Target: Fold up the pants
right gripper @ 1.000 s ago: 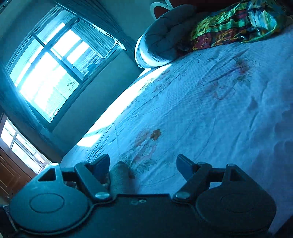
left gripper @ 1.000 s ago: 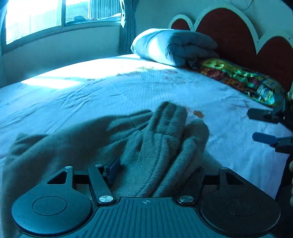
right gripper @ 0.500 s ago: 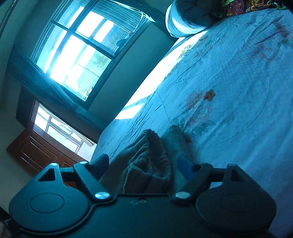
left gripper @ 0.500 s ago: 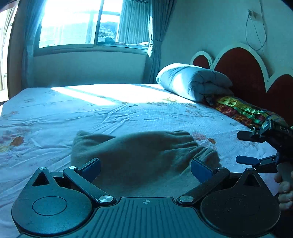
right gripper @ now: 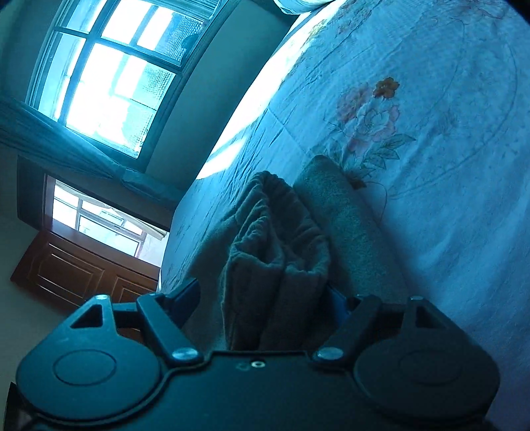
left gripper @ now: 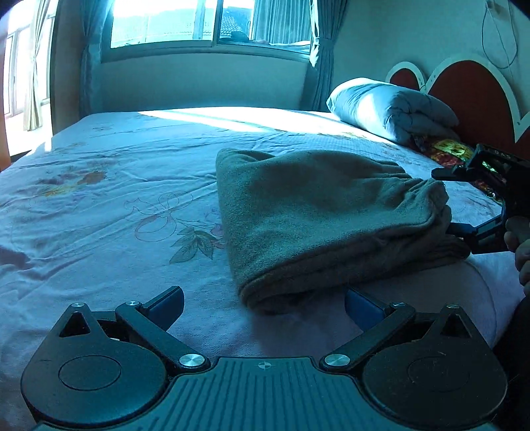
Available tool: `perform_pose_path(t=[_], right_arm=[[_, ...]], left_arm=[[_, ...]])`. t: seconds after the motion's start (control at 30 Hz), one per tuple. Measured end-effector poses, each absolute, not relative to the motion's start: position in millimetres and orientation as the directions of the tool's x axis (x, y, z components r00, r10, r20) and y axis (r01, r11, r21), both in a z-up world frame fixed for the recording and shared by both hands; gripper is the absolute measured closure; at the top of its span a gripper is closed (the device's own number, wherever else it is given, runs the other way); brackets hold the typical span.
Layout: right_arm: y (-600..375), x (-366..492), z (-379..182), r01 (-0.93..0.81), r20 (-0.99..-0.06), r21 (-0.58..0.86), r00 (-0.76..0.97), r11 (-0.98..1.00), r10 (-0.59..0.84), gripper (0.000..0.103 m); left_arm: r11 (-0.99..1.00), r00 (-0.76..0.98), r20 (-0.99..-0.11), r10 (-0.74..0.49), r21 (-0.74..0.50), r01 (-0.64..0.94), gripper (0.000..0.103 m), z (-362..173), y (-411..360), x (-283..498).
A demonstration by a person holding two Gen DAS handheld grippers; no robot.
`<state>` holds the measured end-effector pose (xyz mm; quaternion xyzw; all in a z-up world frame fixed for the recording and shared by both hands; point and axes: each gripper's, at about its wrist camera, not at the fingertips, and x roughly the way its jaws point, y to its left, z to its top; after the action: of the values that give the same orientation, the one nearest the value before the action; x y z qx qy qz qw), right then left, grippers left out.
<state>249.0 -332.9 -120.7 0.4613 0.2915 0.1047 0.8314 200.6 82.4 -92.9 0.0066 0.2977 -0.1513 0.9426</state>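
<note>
Pants [left gripper: 318, 212]: grey, fleecy, thick nap. Folded into a soft, roughly rectangular bundle lying on the bed [left gripper: 109, 212], toward its near edge and nearer the headboard [left gripper: 470, 96] end than the foot. Fold line rounded and plump at the near corner; gathered, ribbed waistband bunched at the headboard-side end.

Sheet: pale, thin, lightly creased, printed with outlined flowers and leaves. A wide stretch of it lies open between the pants and the far edge under the window [left gripper: 212, 23], and all the way to the foot.

Left gripper [left gripper: 263, 303]: black arms, blue pads, jaws spread wide, nothing between them. It hovers at the near edge, just short of the fold corner, apart from the cloth.

Right gripper [left gripper: 445, 202]: held by a hand [left gripper: 518, 238] at the waistband end. Jaws are closing, one above and one below the bunched cloth; the wrist view shows the waistband folds [right gripper: 275, 265] filling the gap between the blue pads. Whether the pads already press the cloth I cannot tell.

Rolled duvet [left gripper: 391, 111], smooth and puffy, sits at the far corner against the scalloped headboard; a glossy patterned cushion [left gripper: 447, 151] lies beside it.
</note>
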Motion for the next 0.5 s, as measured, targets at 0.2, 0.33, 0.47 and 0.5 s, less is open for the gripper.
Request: perform_pose_path(t=[0.2, 0.33, 0.47, 0.5], right_arm=[[-314, 261, -101, 0.040, -0.398, 0.778, 0.804, 0.628, 0.442, 0.079], [-300, 251, -51, -0.121, -0.254, 0.788, 0.830, 0.604, 0.497, 0.081], [-289, 238, 1, -0.277, -0.099, 0.777, 0.833, 0.565, 0.545, 0.082], [-291, 233, 11, -0.303, -0.066, 0.771, 0.837, 0.561, 0.543, 0.082]], left_arm=[[0.954, 0.783, -0.545, -0.300, -0.169, 0.248, 0.000, -99, 86, 208], [0.951, 0.799, -0.518, -0.304, -0.214, 0.223, 0.000, -99, 83, 211], [0.949, 0.809, -0.503, -0.303, -0.235, 0.209, 0.000, -98, 75, 214], [0.958, 0.819, -0.505, -0.274, -0.217, 0.187, 0.000, -99, 74, 217]])
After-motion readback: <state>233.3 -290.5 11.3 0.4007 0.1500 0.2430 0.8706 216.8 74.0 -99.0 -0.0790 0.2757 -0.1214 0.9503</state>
